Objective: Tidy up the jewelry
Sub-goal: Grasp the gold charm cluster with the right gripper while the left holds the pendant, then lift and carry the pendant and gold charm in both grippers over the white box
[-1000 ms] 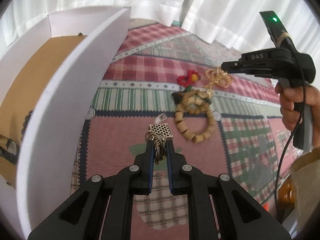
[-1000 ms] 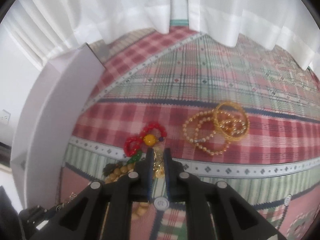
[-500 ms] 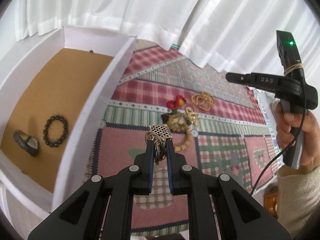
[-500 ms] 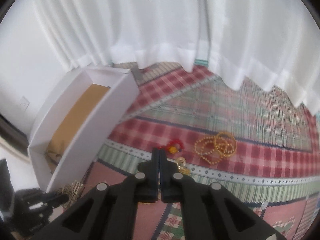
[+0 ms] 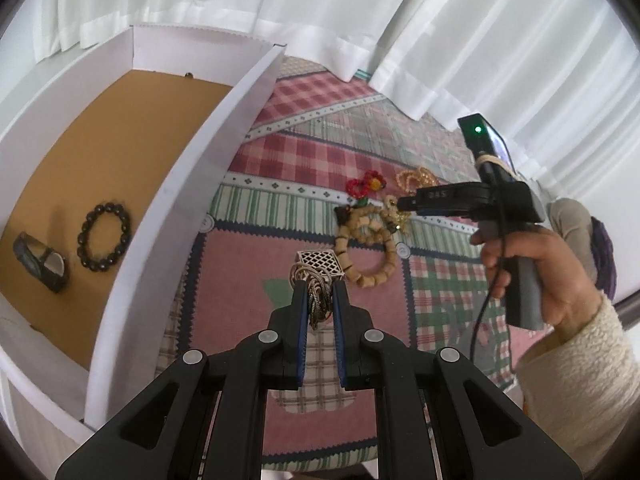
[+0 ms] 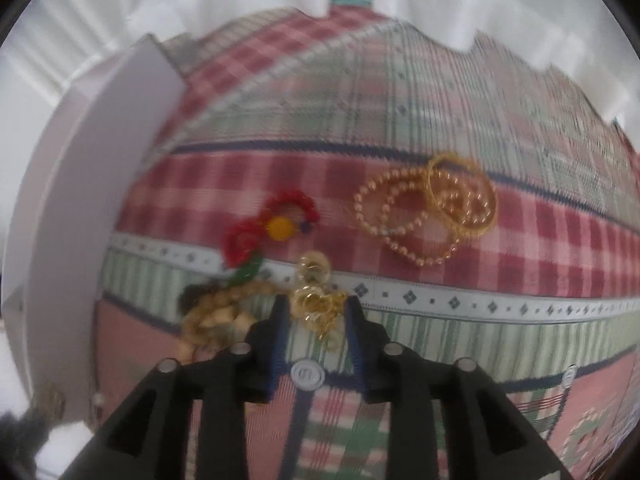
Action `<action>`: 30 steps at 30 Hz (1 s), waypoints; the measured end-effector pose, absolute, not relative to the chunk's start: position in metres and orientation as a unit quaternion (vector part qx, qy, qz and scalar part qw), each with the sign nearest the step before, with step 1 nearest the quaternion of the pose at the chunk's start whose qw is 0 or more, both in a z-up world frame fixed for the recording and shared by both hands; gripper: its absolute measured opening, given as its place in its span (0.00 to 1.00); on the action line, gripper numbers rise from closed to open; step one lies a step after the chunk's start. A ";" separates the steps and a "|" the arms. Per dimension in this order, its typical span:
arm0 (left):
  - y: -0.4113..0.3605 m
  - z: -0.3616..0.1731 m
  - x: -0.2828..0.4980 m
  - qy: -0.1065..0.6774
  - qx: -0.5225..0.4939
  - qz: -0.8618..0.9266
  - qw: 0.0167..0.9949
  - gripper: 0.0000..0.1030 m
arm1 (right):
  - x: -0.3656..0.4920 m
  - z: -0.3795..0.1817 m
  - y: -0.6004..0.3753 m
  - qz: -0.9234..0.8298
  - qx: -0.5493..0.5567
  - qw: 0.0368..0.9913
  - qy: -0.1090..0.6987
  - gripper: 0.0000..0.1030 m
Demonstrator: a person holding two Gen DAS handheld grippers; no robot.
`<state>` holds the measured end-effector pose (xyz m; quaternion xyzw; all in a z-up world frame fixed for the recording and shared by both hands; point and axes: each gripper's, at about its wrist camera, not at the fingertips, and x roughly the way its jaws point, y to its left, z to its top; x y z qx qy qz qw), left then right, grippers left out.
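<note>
The right claw point(image 6: 318, 310) is dropping from above and spreading around the gold chain point(image 6: 316, 300) on the bench; the left claw point(image 5: 319, 294) is lifting, pinching a silver chain point(image 5: 318, 280) beside the box point(image 5: 192, 168).

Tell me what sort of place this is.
Probably a room in a home: white curtains hang behind a table or bed covered with a red and green plaid patchwork cloth, with jewelry scattered on it beside a white cardboard box with a brown floor.
</note>
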<state>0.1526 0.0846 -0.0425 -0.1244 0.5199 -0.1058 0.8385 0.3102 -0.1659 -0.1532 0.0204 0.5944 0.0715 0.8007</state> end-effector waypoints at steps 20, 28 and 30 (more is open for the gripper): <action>0.083 -0.057 0.152 0.529 -0.117 -0.105 0.834 0.10 | 0.289 -0.124 -0.179 0.081 0.026 0.828 0.555 0.06; 0.084 -0.045 0.151 0.525 -0.130 -0.109 0.834 0.10 | 0.278 -0.078 -0.178 0.114 0.023 0.845 0.522 0.06; 0.087 -0.037 0.149 0.524 -0.145 -0.113 0.832 0.10 | 0.273 -0.065 -0.175 0.125 0.020 0.849 0.512 0.06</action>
